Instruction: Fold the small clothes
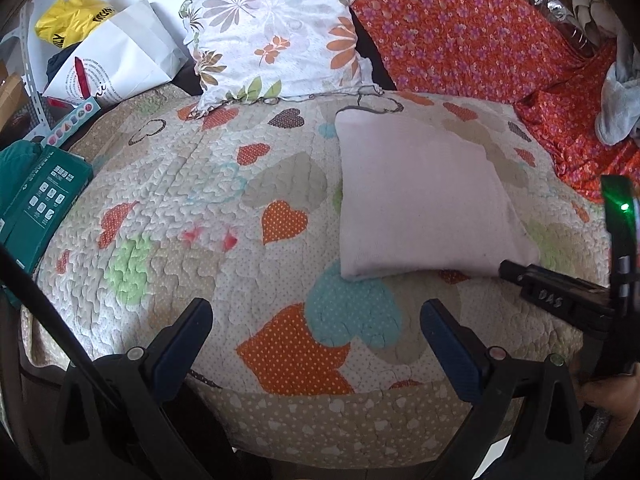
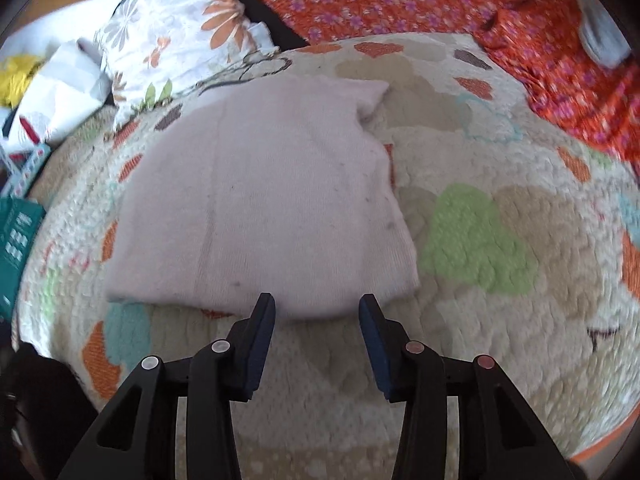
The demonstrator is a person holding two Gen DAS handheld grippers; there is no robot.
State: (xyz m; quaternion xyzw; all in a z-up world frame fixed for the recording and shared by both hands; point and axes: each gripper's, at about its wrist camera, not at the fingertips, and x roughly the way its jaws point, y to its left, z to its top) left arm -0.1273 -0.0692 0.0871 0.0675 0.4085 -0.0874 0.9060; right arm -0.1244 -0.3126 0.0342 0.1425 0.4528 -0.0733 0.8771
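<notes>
A heart-patterned quilt [image 1: 180, 208] on a bed carries the folded pink garment [image 2: 256, 208].
Both grippers are released and empty: left gripper [image 1: 316, 328] hovers short of it, right gripper [image 2: 317, 312] at its near edge. Best to pinch that edge squarely and fold evenly.

The folded garment [image 1: 424, 196] is plain pale pink; the quilt [image 1: 192, 208] beneath is cream with orange, teal, green and beige hearts, many polka-dotted. The pillow [image 1: 276, 36] is white with orange and grey flowers; the orange-red sheet [image 1: 472, 36] carries small purple blossoms; the box [image 1: 36, 196] is dark teal.
</notes>
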